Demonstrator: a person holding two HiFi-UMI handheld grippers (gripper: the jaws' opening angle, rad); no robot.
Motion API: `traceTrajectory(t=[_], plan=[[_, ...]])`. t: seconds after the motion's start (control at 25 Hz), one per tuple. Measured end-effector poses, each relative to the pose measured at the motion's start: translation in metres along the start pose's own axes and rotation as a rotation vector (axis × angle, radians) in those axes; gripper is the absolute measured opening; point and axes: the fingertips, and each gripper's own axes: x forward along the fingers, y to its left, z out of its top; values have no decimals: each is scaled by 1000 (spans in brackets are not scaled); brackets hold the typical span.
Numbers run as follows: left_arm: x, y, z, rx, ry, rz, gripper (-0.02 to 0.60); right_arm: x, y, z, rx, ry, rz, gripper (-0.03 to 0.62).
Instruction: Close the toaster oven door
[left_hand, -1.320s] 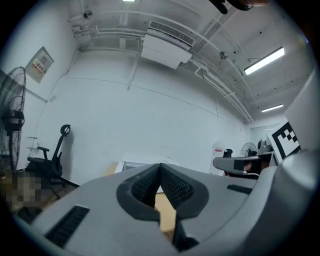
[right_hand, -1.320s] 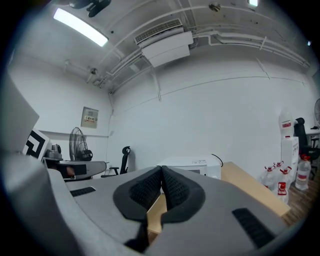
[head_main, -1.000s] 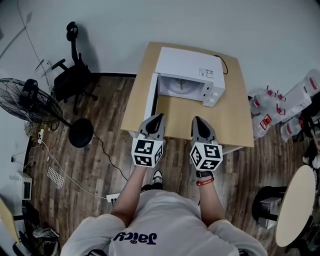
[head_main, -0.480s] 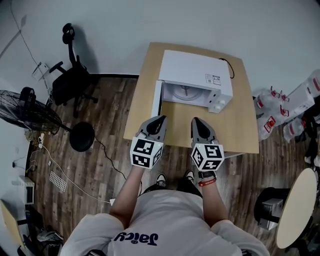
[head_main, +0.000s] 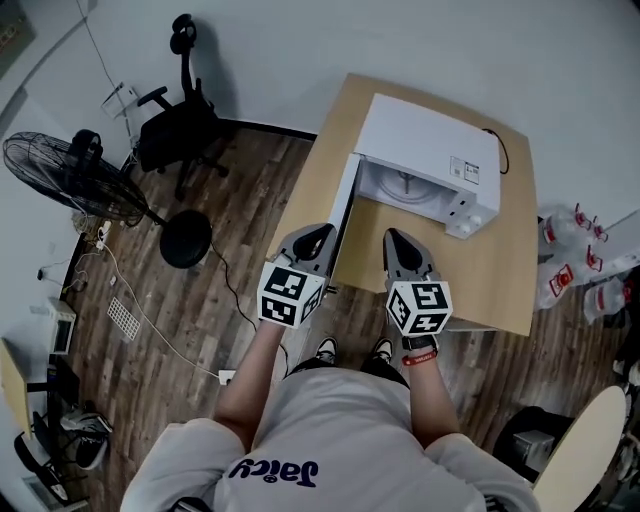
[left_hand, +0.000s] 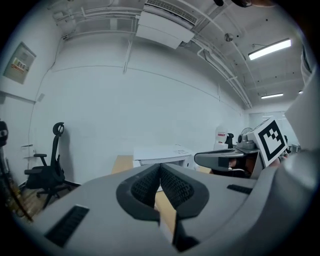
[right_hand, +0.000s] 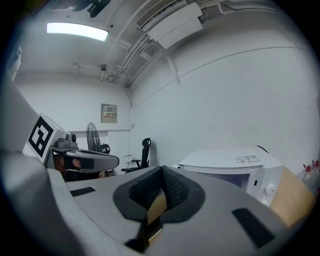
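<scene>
The white toaster oven (head_main: 430, 140) stands on a wooden table (head_main: 500, 260), its cavity showing. Its door (head_main: 345, 205) stands swung out on the left, seen edge-on and reaching toward me. My left gripper (head_main: 318, 233) is shut and empty, its tip close beside the door's free end; whether it touches I cannot tell. My right gripper (head_main: 393, 238) is shut and empty over the table's front edge, before the open cavity. The left gripper view shows shut pads (left_hand: 160, 167) with the oven (left_hand: 162, 154) beyond. In the right gripper view the pads (right_hand: 162, 170) meet, and the oven (right_hand: 235, 165) lies ahead to the right.
A black office chair (head_main: 180, 120) and a standing fan (head_main: 75, 175) with its round base (head_main: 187, 240) are on the wooden floor to the left, with cables trailing there. Bottles (head_main: 575, 260) stand right of the table. A round table (head_main: 590, 440) is at the lower right.
The table and oven have drawn closer and shifted right in the head view. Both shut grippers now reach the table's front edge, the left one beside the open door.
</scene>
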Motion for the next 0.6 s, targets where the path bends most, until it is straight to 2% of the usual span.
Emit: traceTrajectory(t=[0.28,0.6], plan=[[-12,16,-9,-45,33,34,38,19,24,0,-24,21,110,15],[-31,28,-33,-93,97,30,63,25,37,-5,-29,42,178,17]])
